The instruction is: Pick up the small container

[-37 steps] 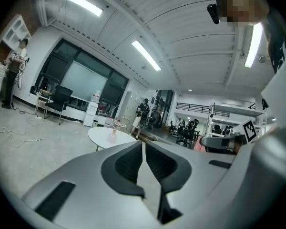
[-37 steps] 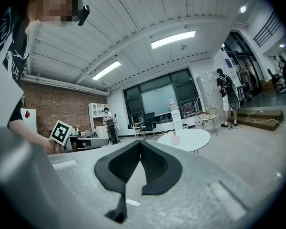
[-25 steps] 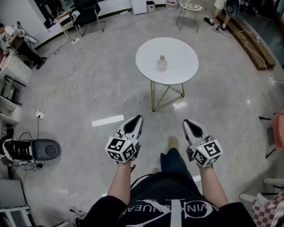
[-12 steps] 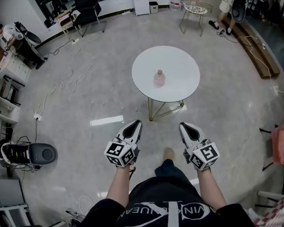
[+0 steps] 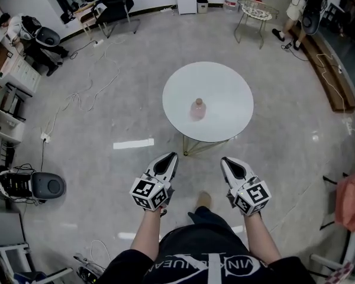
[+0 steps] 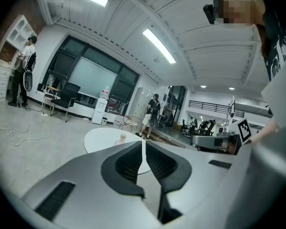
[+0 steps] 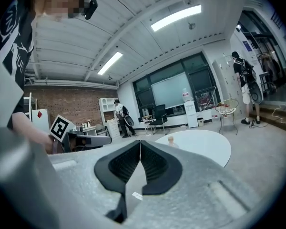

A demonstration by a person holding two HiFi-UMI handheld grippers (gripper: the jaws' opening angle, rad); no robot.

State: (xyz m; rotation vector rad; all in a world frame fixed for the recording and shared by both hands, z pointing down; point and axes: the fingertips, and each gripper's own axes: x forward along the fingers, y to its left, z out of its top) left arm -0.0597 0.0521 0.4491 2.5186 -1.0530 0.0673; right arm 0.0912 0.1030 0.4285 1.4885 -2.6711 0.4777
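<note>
A small pinkish container (image 5: pixel 197 108) with a pale cap stands upright near the middle of a round white table (image 5: pixel 225 84). It also shows small and far off in the left gripper view (image 6: pixel 122 138) and in the right gripper view (image 7: pixel 170 140). My left gripper (image 5: pixel 171 158) and right gripper (image 5: pixel 226 162) are held side by side in front of me, short of the table's near edge. Both are shut with nothing between the jaws.
The table stands on thin gold legs (image 5: pixel 196 145) on a grey polished floor. Cables (image 5: pixel 77 99) trail over the floor at the left. A wire side table (image 5: pixel 252 12) and a person (image 5: pixel 300 5) are at the far right, a low wooden platform (image 5: pixel 334 76) along the right.
The table and container have come nearer and lower in the head view. Both grippers have travelled forward towards the table, still shut.
</note>
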